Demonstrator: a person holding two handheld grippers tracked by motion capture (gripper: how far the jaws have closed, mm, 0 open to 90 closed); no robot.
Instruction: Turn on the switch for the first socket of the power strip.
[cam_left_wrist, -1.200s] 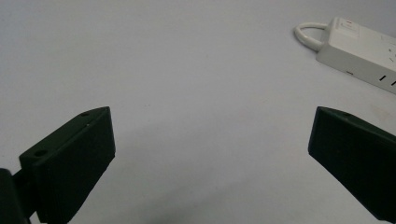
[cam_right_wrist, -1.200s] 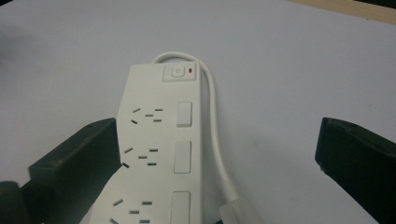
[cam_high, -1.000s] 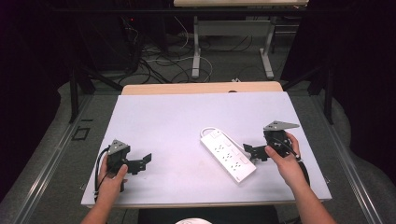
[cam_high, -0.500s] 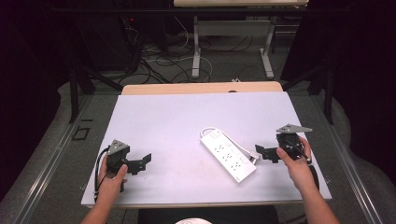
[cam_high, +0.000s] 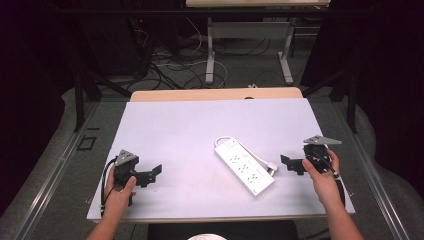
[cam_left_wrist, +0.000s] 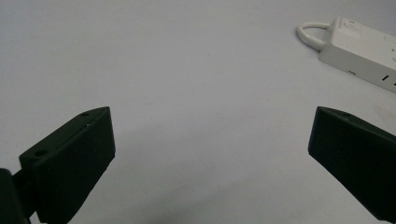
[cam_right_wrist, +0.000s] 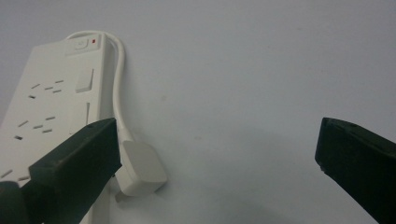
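A pale lavender table top is seen, with a strip of light wood along its far edge. Grey floor lies around it, and beyond it a dark room with tangled cables and white desk legs. A white power strip is laid diagonally right of centre, its plug beside it. The right gripper is held just right of the strip, jaws apart and empty. The left gripper is held near the left edge, jaws likewise apart, well away from the strip.
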